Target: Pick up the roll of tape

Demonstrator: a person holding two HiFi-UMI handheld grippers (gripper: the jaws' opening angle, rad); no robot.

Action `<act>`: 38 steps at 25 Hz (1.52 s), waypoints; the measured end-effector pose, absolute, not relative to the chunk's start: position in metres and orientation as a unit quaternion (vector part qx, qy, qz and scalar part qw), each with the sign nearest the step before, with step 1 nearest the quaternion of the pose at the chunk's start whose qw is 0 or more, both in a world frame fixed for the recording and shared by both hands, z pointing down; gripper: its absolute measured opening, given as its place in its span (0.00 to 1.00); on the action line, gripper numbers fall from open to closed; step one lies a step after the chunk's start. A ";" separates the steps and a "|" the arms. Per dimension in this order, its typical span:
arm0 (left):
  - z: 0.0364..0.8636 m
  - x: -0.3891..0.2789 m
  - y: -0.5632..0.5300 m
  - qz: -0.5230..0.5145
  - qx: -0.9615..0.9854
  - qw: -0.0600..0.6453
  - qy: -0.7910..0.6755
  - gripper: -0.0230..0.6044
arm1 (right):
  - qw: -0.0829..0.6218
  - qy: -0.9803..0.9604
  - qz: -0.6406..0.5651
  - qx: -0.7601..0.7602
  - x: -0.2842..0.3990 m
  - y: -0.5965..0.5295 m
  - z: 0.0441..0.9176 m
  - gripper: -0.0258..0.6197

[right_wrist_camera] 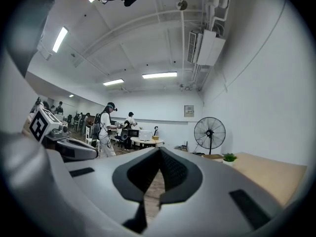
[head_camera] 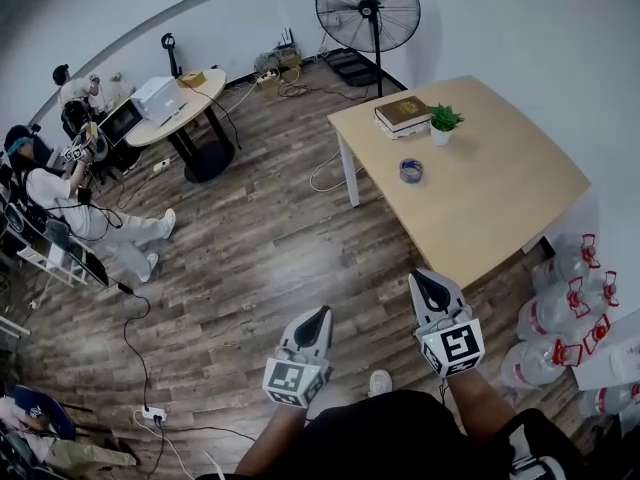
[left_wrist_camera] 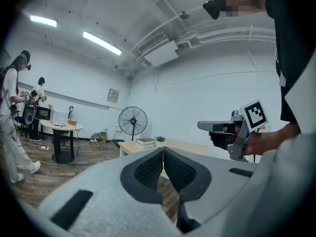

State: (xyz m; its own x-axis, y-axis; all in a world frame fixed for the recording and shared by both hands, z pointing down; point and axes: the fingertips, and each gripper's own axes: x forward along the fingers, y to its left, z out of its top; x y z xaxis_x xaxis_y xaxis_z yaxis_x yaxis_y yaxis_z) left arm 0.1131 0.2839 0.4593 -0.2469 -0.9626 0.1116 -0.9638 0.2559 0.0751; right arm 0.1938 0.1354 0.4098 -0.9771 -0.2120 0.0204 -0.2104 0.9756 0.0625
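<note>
Grey and black, the left claw [head_camera: 317, 315] and the right claw [head_camera: 427, 281] are held side by side over the wooden floor [head_camera: 250, 258], both pointing roughly level toward the table [head_camera: 500, 218]. Each claw has its jaws pressed together with nothing between them. In each gripper view the ribbed pads meet at the tips.

To the right of the claws, against the wall, a cluster of clear water jugs [head_camera: 560, 313] with red handles at their necks lies on the floor. How full they are I cannot tell.

Past the claws stands the light wooden table. The roll of tape [head_camera: 411, 171] lies flat on it toward the left side, on its own and well apart from both claws. At the far corner of the table rests a stack of books [head_camera: 402, 114]. Just beside it is a small white pot [head_camera: 441, 136] holding a green plant [head_camera: 444, 118].

Behind the table a black standing fan [head_camera: 368, 8] rises near the wall. Farther left a round table [head_camera: 190, 108] carries a white box-shaped machine [head_camera: 157, 96] and a small cardboard box [head_camera: 191, 78] whose contents do not show. A person [head_camera: 60, 193] sits at the far left edge of the room.
</note>
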 end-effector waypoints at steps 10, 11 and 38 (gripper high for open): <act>0.454 0.060 0.261 0.000 0.576 0.051 -0.816 0.05 | 0.014 -0.995 -0.034 0.092 0.146 0.090 0.407 0.03; 0.454 0.052 0.258 -0.002 0.573 0.051 -0.818 0.05 | 0.015 -0.995 -0.033 0.094 0.140 0.085 0.407 0.03; 0.436 -0.213 0.122 0.039 0.678 -0.002 -0.734 0.05 | 0.012 -0.979 -0.007 0.203 -0.084 -0.016 0.409 0.03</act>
